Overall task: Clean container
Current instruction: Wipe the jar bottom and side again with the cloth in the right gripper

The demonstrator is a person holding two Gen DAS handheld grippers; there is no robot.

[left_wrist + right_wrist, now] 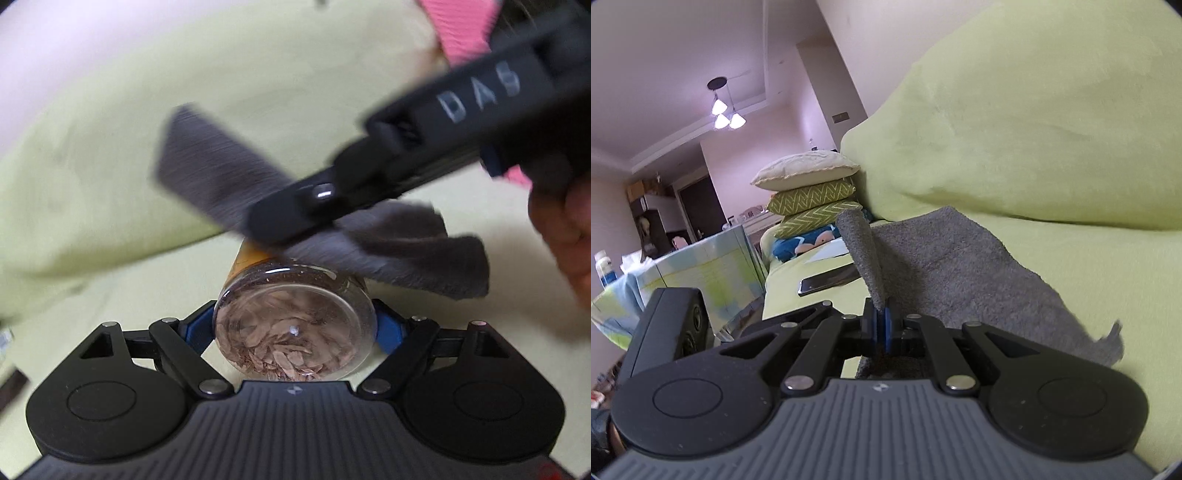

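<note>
On the sofa: a yellow-green sofa cover (1052, 110) is seen under and behind everything; no desk is present, so the seat (424, 206) is taken as the carrying surface, and the work is held in the air over it, in front of the backrest.
Cloth: a grey microfibre cloth (207, 173) is pinched between the closed blue pads of the right gripper (882, 321), one flap standing up and the rest draped ahead of it over the seat.
Jar: a clear glass jar (295, 325) with an orange-yellow band at its far end is held on its side, its base turned toward the left wrist camera; brown flaky contents are seen inside.
Left gripper: the left gripper (295, 328) is closed on the jar, a blue pad pressed against each side wall.
Contact: the cloth is laid across the upper far part of the jar, near the orange-yellow band, with the right gripper crossing above it; whether the gripper itself touches the glass cannot be told through the blur.
Progress: wiping of the outside is judged to be under way; no dirt can be made out, so the share already cleaned cannot be told.
Left to do: the near base and the underside are judged still to be wiped, and the jar to be set down.
</note>
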